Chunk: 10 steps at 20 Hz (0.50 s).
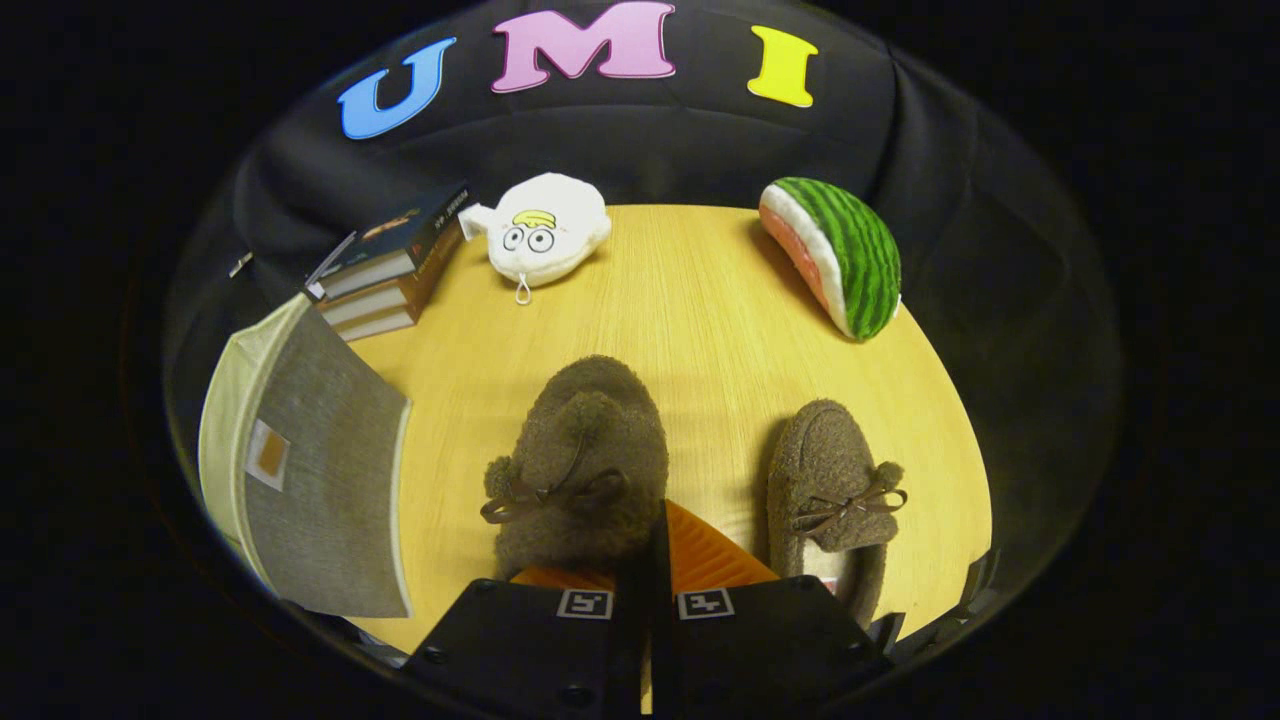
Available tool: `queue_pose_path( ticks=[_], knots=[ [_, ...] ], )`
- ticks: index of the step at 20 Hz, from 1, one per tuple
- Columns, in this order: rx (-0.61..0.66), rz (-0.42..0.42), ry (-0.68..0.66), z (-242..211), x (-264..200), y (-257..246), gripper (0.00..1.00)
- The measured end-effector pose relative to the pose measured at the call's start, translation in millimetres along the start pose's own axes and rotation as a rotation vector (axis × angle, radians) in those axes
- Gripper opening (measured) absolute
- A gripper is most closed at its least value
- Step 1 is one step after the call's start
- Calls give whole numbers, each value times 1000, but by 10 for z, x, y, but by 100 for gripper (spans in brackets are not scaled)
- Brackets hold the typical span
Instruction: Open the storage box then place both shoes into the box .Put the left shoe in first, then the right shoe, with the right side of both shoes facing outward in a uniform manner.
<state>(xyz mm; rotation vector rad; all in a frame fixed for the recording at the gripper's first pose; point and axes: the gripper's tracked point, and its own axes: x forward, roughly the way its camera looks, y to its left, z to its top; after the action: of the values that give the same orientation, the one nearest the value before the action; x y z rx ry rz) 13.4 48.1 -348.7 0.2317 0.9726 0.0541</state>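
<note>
Nearest the camera, the gripper (650, 560) has its two ridged fingers (715, 555) drawn close together on the heel edge of a fuzzy brown shoe (585, 460), a rounded, fleecy slipper with a thin ribbon bow and pom-poms; the pinched rim sits between the fingers, and the shoe looks raised and tilted, toe pointing away. Just beside it, to the right of the fingers, a second brown shoe (830, 480) of the same woolly make lies flat on the smooth, pale wood-grain table (700, 300). Off to the left stands the storage box (320, 480), boxy, with coarse grey woven fabric and a cream-coloured edge; whether it is open cannot be told. Beyond it a stack of books (385, 275) sits at the table's far corner. Farthest back lie a soft white plush toy (545, 230) with cartoon eyes and a striped plush watermelon wedge (835, 255).
</note>
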Motion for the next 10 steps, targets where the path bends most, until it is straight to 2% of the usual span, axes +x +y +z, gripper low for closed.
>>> queue_pose_path(
  ticks=[4, 10],
  knots=[
    [19, 49, -34, 386, -562, 517, 9],
    [-11, 211, -39, 718, -1103, 1786, 9]
  ],
)
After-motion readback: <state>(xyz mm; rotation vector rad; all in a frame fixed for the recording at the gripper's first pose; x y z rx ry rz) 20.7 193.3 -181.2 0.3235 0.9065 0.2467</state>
